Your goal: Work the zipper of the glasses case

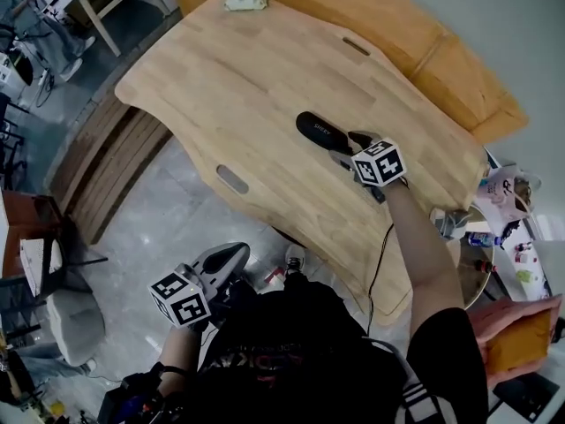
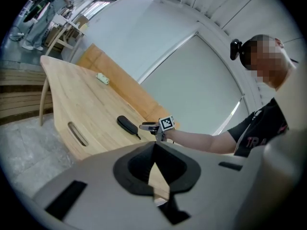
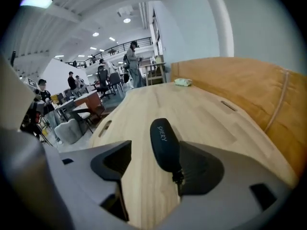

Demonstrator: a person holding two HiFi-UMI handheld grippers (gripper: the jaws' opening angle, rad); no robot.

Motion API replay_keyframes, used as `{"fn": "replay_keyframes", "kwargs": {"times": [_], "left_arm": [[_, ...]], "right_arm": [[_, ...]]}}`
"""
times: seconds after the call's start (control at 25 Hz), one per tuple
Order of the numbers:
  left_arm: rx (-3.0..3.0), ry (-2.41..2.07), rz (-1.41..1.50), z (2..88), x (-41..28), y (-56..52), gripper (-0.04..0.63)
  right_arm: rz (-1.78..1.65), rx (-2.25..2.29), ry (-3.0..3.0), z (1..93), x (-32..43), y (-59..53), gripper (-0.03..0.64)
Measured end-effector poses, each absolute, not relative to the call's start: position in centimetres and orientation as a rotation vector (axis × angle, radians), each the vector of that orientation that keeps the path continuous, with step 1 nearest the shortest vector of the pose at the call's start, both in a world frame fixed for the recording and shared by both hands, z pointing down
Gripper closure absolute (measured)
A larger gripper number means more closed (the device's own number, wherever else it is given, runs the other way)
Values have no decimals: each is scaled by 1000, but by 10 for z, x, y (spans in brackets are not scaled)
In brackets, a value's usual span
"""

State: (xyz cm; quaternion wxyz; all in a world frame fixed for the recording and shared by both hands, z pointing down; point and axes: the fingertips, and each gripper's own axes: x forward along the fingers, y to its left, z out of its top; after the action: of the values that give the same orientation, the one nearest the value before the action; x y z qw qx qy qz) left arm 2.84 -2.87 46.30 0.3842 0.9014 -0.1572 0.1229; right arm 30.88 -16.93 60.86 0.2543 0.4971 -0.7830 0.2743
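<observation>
In the right gripper view the glasses case (image 3: 164, 145) is shown lying on the wooden table (image 3: 201, 104), its zipper pull (image 3: 178, 176) between the widely parted jaws of the right gripper (image 3: 158, 174). In the head view that end is hidden behind the gripper. The left gripper (image 2: 154, 169) is held off the table's edge, its jaws closed together on nothing.

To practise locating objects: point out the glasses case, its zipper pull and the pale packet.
glasses case (image 3: 164, 145): right gripper view, middle of its top.
zipper pull (image 3: 178, 177): right gripper view, its dangling tab.
pale packet (image 1: 247, 0): head view, its top.
</observation>
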Motion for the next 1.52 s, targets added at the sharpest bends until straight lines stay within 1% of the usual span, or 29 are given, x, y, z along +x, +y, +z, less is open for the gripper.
{"fn": "replay_keyframes", "kwargs": {"times": [0.04,0.32,0.68,0.96,1.12,1.28,1.4,1.52], "left_arm": [[2291,-417,313,464,28,-29,584],[2244,-519,311,470,17,-31,584],[2192,-595,310,474,3,-30,584],[2185,-606,319,475,1,-29,584],[2192,-602,321,474,-2,-29,584],[2204,-584,314,473,-1,-31,584],[2221,-562,296,470,4,-35,584],[2246,-541,269,464,5,-40,584]], "right_arm": [[751,1318,-2114,616,311,-178,296],[773,1091,-2013,659,311,-212,251],[703,954,-1929,687,298,-223,249],[622,956,-1862,700,304,-224,261],[632,1034,-1918,684,302,-226,273],[735,1124,-2068,654,290,-225,276],[863,1162,-2256,614,269,-218,277],[1005,1108,-2504,561,235,-202,276]]}}
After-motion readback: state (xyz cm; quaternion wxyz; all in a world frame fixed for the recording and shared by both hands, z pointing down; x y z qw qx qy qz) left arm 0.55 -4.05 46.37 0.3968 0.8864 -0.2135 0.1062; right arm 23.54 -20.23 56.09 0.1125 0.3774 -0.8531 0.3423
